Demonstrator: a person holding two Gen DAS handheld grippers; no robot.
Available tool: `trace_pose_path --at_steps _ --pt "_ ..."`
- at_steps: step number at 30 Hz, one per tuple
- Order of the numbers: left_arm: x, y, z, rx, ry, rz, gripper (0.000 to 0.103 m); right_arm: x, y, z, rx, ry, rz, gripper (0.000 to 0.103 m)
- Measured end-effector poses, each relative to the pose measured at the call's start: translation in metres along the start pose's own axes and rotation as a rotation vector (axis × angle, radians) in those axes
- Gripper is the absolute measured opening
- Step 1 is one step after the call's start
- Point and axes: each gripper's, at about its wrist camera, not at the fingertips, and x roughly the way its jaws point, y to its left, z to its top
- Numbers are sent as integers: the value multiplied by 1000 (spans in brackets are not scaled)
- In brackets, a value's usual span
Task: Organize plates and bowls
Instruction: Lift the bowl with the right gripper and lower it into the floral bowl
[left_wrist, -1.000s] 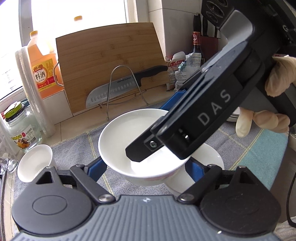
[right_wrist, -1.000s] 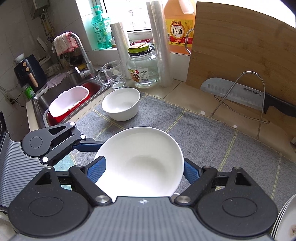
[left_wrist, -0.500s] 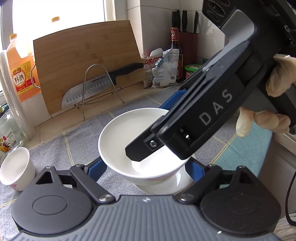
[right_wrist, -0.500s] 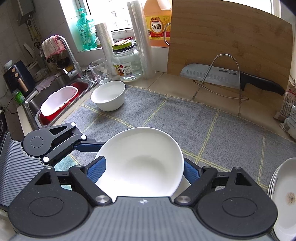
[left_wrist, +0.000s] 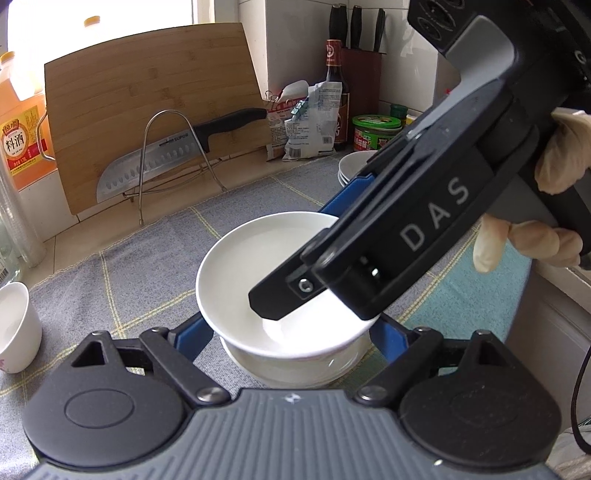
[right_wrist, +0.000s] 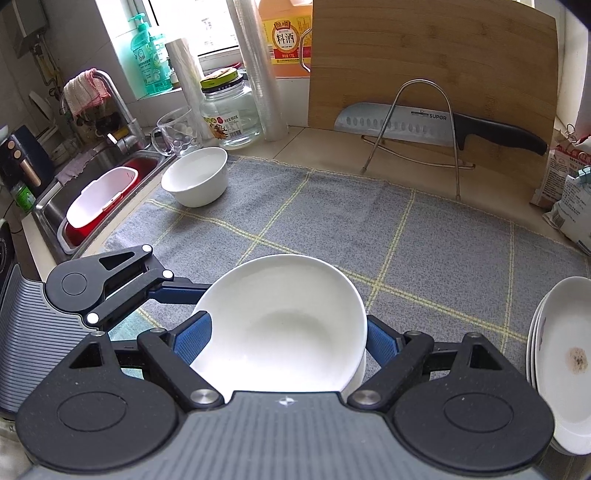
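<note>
A white bowl (left_wrist: 255, 266) (right_wrist: 284, 325) hangs just above a second white bowl (left_wrist: 295, 365) on the grey checked mat. My left gripper (left_wrist: 291, 332) and my right gripper (right_wrist: 288, 339) each have their blue pads against opposite sides of the upper bowl's rim. The right gripper's body (left_wrist: 424, 229) crosses over the bowl in the left wrist view. A small white bowl (right_wrist: 195, 177) (left_wrist: 14, 328) stands by the sink. A stack of white plates (right_wrist: 561, 362) (left_wrist: 354, 166) sits at the mat's right end.
A bamboo cutting board (right_wrist: 432, 62), a knife (right_wrist: 436, 125) on a wire stand, bottles, a jar (right_wrist: 231, 107) and food packets (left_wrist: 314, 118) line the back wall. The sink (right_wrist: 99, 199) lies to the left.
Both grippers carried the bowl to the right along the mat and lowered it closer to the bowl beneath. The plate stack has come into view.
</note>
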Motion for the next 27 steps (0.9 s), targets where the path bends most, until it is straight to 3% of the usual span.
trace_pose_path --at_steps 27 --pt "15 3 -2 -16 44 -24 90 16 -4 -5 0 45 -12 91"
